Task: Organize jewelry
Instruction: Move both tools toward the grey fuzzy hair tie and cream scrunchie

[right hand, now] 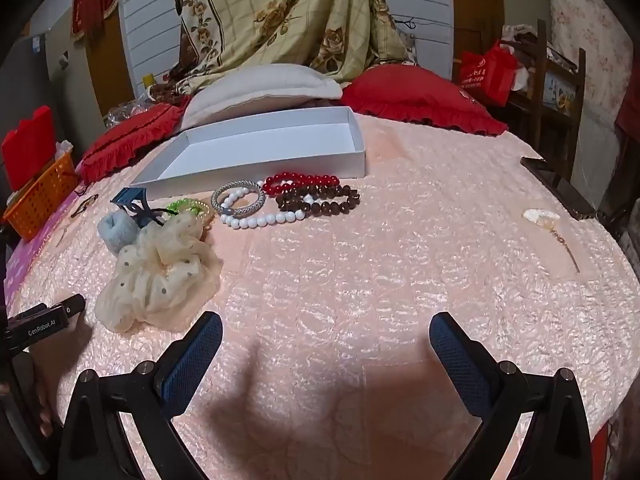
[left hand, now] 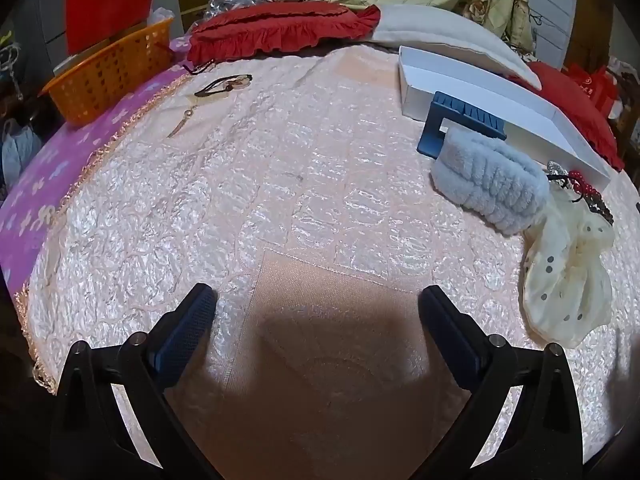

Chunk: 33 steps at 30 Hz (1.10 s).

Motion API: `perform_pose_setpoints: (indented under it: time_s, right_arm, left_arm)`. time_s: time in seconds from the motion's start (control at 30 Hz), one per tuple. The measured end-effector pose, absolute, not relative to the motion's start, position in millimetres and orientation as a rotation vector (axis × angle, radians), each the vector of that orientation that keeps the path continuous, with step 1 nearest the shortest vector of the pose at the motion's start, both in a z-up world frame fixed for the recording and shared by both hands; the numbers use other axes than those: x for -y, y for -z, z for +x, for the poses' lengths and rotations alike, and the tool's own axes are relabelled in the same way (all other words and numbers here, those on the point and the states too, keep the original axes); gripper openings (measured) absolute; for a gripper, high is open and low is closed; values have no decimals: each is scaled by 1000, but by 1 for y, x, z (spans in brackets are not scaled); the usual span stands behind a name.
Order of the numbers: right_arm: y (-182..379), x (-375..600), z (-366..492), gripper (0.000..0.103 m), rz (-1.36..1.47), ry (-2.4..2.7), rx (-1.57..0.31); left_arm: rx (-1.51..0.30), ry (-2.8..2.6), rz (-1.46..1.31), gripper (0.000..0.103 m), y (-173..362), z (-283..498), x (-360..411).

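A white shallow box (right hand: 256, 160) lies on the pink bedspread; it also shows in the left wrist view (left hand: 480, 96). In front of it lie a red bead bracelet (right hand: 304, 180), a brown bead bracelet (right hand: 324, 202), a white bead bracelet (right hand: 260, 221), a silver bangle (right hand: 238, 200) and a green bracelet (right hand: 186, 204). A cream dotted scrunchie (right hand: 156, 276), a grey fluffy scrunchie (left hand: 488, 184) and a blue hair claw (left hand: 460, 120) lie to the left of them. My left gripper (left hand: 318, 300) and right gripper (right hand: 326, 332) are both open and empty, low over the bedspread.
An orange basket (left hand: 108, 72) stands at the bed's left edge. Red pillows (right hand: 420, 96) and a white pillow (right hand: 264, 88) lie at the back. A hair pin (right hand: 548, 220) and a dark phone (right hand: 560, 188) lie at the right. A hair tie (left hand: 224, 84) lies far left.
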State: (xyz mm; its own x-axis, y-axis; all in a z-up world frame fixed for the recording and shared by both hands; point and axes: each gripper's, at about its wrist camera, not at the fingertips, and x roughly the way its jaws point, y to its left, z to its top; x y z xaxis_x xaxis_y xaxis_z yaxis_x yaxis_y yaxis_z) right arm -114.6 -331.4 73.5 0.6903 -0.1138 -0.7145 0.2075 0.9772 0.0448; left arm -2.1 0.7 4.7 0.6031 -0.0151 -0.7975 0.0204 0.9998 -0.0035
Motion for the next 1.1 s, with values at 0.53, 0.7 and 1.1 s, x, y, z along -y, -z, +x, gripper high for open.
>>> perform_pose_setpoints:
  time_s: [0.53, 0.7, 1.1]
  right_arm:
    - [-82, 314, -133, 96, 181, 64, -783]
    - [-89, 312, -140, 96, 177, 76, -761]
    - [-131, 332, -180, 96, 235, 114, -632]
  left_arm:
    - [-855, 19, 4, 102, -71, -60, 15]
    - [-790, 78, 74, 102, -91, -89, 36]
    - [-743, 24, 67, 102, -112, -119, 35]
